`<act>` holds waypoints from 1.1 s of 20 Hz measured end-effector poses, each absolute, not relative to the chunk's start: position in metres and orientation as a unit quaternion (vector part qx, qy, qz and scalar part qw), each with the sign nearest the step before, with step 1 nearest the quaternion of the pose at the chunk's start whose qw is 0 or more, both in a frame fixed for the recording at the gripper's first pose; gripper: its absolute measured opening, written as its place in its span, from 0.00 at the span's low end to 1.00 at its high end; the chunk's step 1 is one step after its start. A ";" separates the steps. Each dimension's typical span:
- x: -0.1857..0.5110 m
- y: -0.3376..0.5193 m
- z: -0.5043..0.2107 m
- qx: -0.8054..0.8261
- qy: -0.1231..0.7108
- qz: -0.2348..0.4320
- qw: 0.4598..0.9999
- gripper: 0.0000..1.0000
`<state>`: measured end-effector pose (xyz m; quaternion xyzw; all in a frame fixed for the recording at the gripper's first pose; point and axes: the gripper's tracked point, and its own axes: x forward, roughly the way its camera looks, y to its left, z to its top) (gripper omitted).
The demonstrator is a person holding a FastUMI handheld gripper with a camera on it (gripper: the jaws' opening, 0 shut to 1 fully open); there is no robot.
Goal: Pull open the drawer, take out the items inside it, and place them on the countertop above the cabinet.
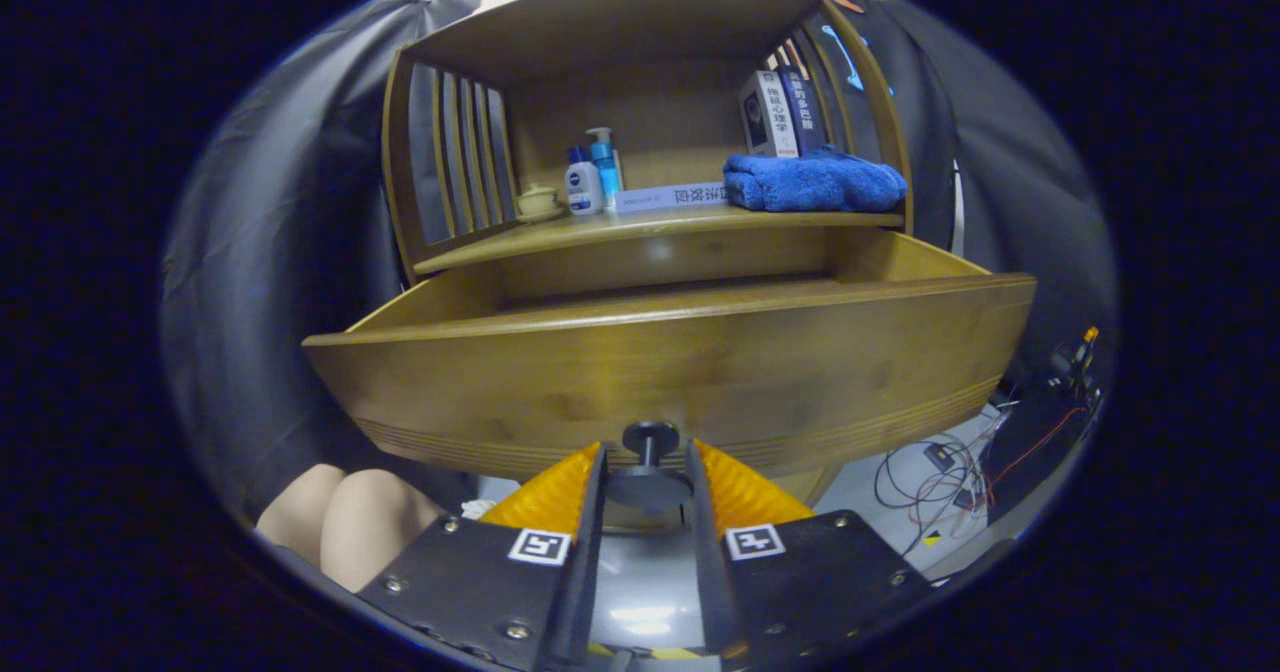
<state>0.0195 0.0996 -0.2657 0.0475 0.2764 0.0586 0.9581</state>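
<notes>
The drawer (670, 362) stood pulled well out of the cabinet (640, 102), its wooden front facing the camera; its inside was hidden behind that front, so its contents could not be told. The dark round knob (650, 444) sat low on the drawer front, between the fingers of the tongs (648, 472); the tongs were narrowed around the knob, and whether both fingers pressed on it could not be told. Above the drawer, on the desk (660, 224), lay a folded blue towel (815, 182) toward the right; a flat book (668, 197) lay left of the towel; two small bottles (592, 180) stood left of that book, and a small lidded cup (538, 202) left of the bottles; upright books (785, 112) leaned behind the towel. Below the drawer to the left, a person's knees (340, 527) showed; cables (940, 477) lay on the floor below it to the right.
</notes>
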 end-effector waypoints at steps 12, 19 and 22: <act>0.007 0.075 -0.158 0.068 0.207 0.021 0.976 0.44; 0.062 0.086 -0.123 0.038 0.210 0.044 0.976 0.44; 0.085 0.101 -0.128 0.043 0.238 0.061 0.968 0.44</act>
